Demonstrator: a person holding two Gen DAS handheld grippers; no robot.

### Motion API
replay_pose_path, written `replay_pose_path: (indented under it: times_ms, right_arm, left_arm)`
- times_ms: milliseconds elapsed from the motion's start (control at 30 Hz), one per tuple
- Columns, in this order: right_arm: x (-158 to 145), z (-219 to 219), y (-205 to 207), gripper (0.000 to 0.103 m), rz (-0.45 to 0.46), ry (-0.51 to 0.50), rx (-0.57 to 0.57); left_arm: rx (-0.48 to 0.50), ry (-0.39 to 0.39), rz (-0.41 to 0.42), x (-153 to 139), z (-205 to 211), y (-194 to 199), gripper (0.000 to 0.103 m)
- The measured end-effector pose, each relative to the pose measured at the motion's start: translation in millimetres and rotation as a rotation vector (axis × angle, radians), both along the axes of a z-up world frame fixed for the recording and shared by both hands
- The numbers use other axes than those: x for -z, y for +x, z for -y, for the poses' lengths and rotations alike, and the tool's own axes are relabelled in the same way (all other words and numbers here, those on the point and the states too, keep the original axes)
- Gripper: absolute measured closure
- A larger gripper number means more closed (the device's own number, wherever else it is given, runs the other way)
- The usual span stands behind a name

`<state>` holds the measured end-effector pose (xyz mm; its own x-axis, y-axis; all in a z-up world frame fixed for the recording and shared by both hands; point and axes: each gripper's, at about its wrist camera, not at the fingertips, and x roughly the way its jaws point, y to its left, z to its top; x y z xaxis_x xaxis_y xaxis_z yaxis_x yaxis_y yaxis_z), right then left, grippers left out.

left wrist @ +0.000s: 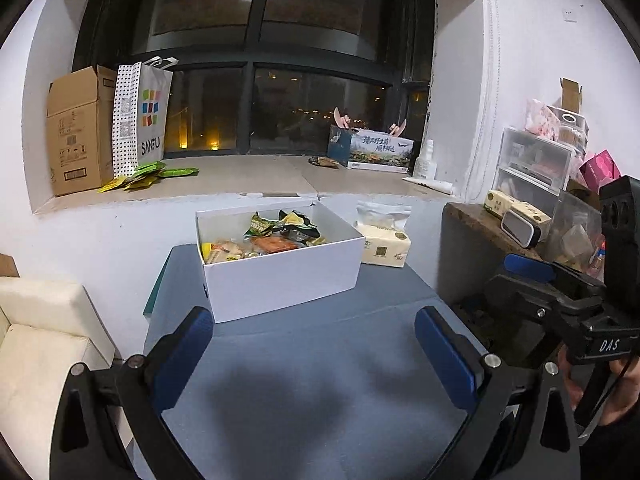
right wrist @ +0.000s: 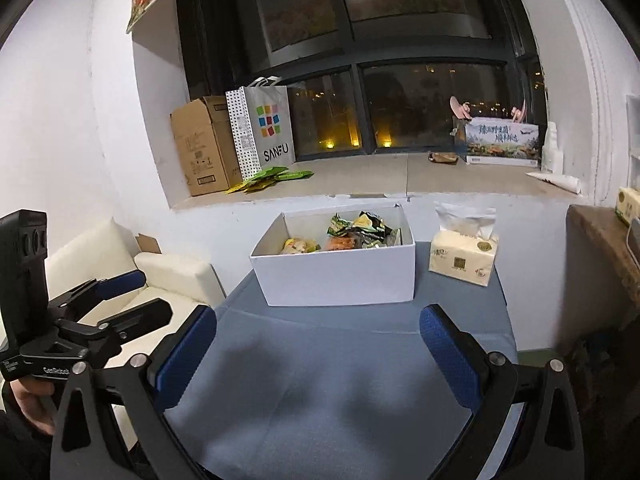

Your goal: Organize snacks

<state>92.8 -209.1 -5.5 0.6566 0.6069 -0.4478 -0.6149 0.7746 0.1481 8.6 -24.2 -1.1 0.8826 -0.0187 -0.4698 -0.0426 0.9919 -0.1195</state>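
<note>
Two hand-held grippers hang over a blue-grey table [left wrist: 320, 360] with nothing between their pads: the left gripper [left wrist: 314, 344] stands wide apart and bare, and the right gripper [right wrist: 318, 346] does the same just beside it. The snacks [left wrist: 268, 236] sit heaped in an open white box [left wrist: 280, 276] at the far end of the table, under the window sill [left wrist: 248, 178]; green and yellow wrappers, an orange packet and pale biscuit packs are visible above its rim. A pack of tissues [right wrist: 462, 256] stands just beside the box on its right, apart from it. The table in front of the box lies bare, so no snack waits there for either tool. Further green sachets [left wrist: 148, 176] lie loose on the sill near a shopping bag [left wrist: 142, 116] and a cardboard carton [left wrist: 76, 132]; whether they count as snacks cannot be told. Judging from this, the sorting is either at its close or between picks. Any next move would call for a reach forward, over the near wall of the box or on to the sill, with the jaws kept wide until a packet sits between them.
</note>
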Motion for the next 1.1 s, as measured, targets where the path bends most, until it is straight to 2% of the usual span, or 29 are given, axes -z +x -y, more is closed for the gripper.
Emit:
replay_pose_path:
  times_ms: [1100]
  right_arm:
    - [0.5,-3.8,-4.1,0.0,0.012,-0.029,-0.004]
  left_arm:
    - [0.01,-0.002,-0.005,3.1,0.4,3.0,0.0]
